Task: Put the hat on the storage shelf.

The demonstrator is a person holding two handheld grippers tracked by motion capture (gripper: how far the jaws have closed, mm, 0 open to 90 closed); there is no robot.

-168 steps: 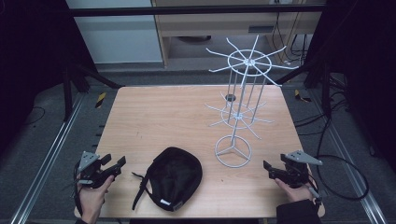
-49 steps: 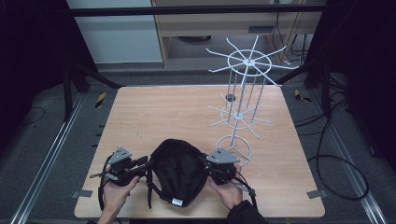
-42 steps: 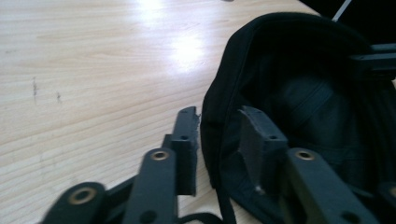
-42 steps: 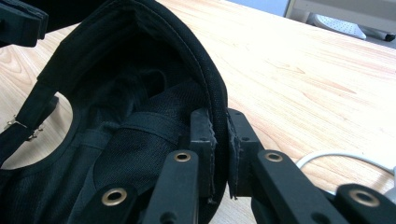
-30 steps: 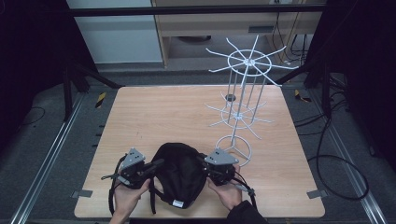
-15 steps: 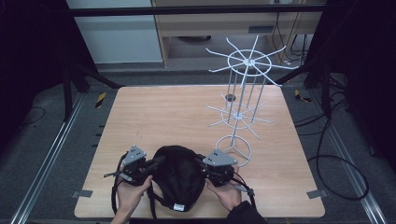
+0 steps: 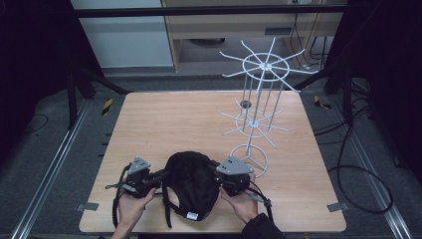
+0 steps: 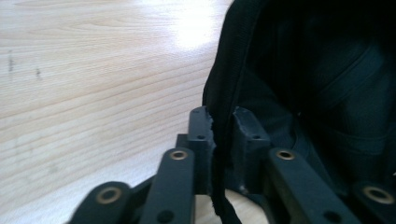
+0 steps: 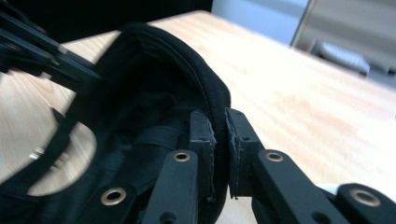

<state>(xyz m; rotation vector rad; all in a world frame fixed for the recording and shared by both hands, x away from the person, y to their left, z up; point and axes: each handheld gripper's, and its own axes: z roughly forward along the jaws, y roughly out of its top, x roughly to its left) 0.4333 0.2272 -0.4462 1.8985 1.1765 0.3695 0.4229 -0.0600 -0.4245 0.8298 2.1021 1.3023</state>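
Observation:
A black fabric bag with straps lies at the front middle of the wooden table. My left gripper is shut on the bag's left rim; in the left gripper view the black edge runs between its two jaws. My right gripper is shut on the bag's right rim, and the stitched edge is pinched between its jaws in the right gripper view. The bag's inside looks dark and open towards both cameras.
A white wire display rack with spoke arms stands on a ring base just right of the bag and close to my right gripper. A loose black strap trails towards the front edge.
Both grippers came in from the table's front corners to the bag and closed on its two sides. In the last second the bag bunched up slightly between them.

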